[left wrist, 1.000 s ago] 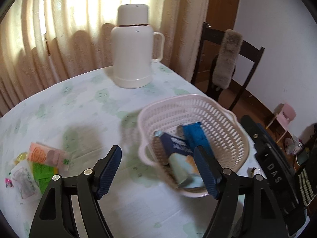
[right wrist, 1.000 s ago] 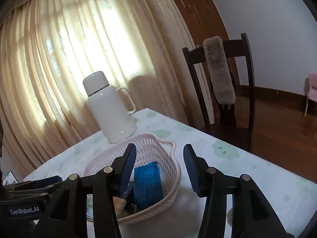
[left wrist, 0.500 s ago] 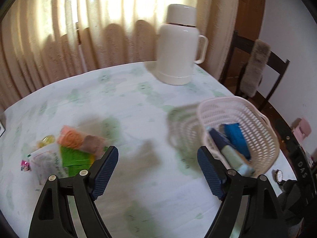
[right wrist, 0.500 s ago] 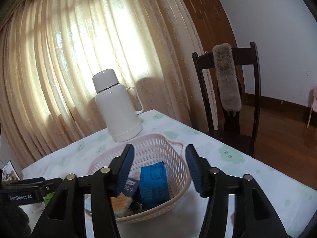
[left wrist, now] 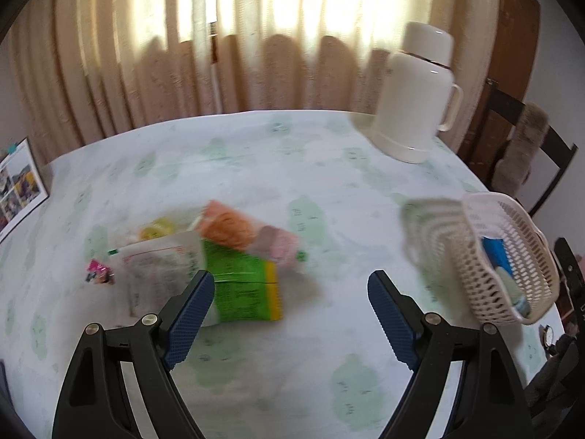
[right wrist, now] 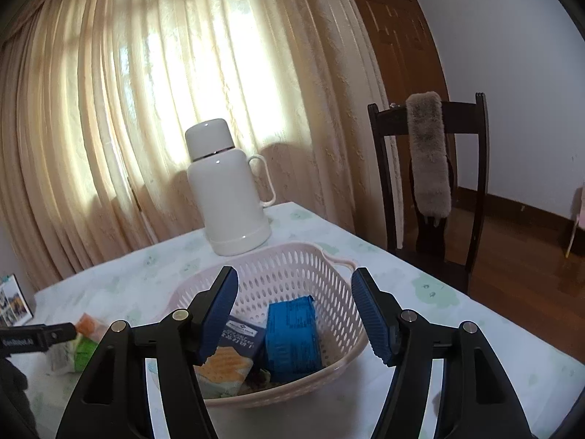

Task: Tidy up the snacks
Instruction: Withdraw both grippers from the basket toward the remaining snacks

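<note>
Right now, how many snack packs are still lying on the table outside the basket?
3 clearly: a green pack nearest the left tool, an orange-pink pack behind it, a whitish pack to its left. Small yellow and pink items nearby are too blurred to classify.

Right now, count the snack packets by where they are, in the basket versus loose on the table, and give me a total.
In the basket: 2, a blue packet and a cracker box.
Loose on the table: 3 large, orange packet, green packet, white packet.
Total: 5, small candies uncounted.
</note>
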Demonstrator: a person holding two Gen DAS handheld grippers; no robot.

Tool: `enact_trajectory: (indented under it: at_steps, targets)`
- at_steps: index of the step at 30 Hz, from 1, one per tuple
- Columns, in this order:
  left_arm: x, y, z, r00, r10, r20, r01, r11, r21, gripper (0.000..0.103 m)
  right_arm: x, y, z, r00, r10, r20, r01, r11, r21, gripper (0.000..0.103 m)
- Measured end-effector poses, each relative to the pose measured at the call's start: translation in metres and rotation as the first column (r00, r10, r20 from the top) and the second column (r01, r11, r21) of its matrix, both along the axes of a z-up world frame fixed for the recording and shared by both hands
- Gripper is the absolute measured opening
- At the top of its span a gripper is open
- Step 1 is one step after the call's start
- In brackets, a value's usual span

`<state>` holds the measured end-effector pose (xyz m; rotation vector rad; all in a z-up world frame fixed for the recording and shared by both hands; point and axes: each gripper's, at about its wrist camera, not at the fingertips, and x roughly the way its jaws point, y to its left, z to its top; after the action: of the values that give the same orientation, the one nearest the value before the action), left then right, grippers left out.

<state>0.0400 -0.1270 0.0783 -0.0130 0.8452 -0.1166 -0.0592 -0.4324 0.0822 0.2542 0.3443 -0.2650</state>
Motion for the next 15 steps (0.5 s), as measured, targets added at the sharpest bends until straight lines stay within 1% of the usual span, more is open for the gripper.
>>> enact_trajectory:
  at_steps: [9,15]
  targets:
    - [0.006,0.047,-0.013,0.996,0.080,-0.039,-0.081,0.997,-0.011,0.083,0.004,0.011,-0.002,0.999,-0.031,-0.012,0.029,0.996,-0.083,0.066]
    - [0.009,0.071,-0.022,0.991,0.119,-0.063,-0.121,0.992,-0.026,0.083,0.007,0.024,-0.002,0.999,-0.033,-0.024,0.029,0.989,-0.142,0.066]
